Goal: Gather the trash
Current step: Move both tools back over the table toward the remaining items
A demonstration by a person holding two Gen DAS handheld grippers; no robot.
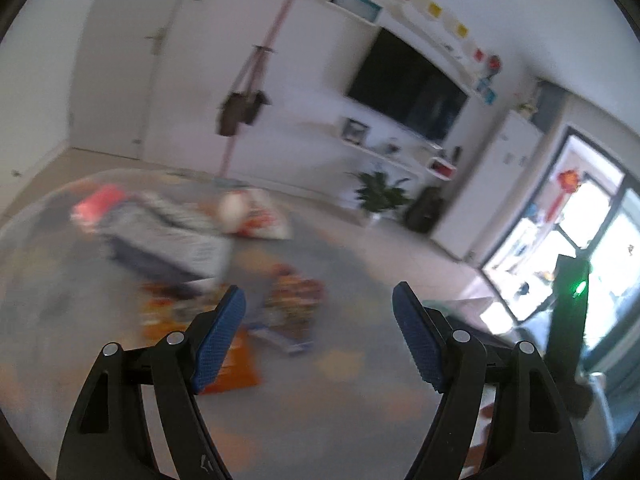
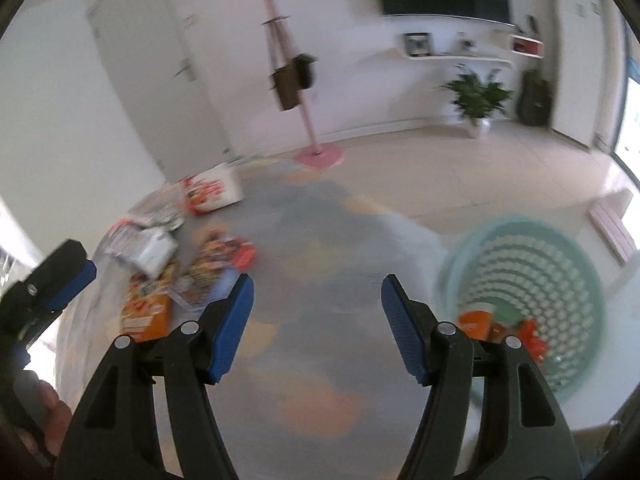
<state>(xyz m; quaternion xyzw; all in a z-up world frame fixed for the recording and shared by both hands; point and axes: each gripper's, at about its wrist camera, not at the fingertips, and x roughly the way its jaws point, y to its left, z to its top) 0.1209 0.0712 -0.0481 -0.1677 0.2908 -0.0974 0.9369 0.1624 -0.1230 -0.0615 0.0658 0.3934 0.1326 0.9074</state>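
Room: white walls, pale tile floor (image 2: 460, 168), both views blurred.

Rug (image 2: 312, 240): round, grey-blue with orange patches, covering the middle of the floor.

Television (image 1: 408, 88): dark, mounted on the far wall above white shelves (image 1: 384, 152).

Coat stand (image 2: 296, 80): pink pole on a pink base at the rug's far edge, a brown bag (image 2: 290, 80) hanging from it.

Basket (image 2: 592, 280): pale green, perforated wall, standing at the rug's right edge. Inside at the bottom, orange and red trash (image 2: 476, 322) plus a green piece.

Plant (image 2: 478, 94): green, in a white pot, on the floor by the far wall below the shelves, a dark bag just beside it.

Loose litter (image 2: 208, 268): colourful packets and boxes scattered on the left part of the rug, well apart from the basket. Among them an orange box (image 2: 146, 318), a white crumpled wrapper (image 2: 154, 250), and a red-and-white carton (image 2: 212, 192) farther back. Too blurred to read any print.

Left gripper (image 1: 318, 306): black arms, blue pads, jaws wide, nothing between them, above the rug near the litter.

Right gripper (image 2: 318, 294): same make, jaws wide and empty, over bare rug between litter and basket.
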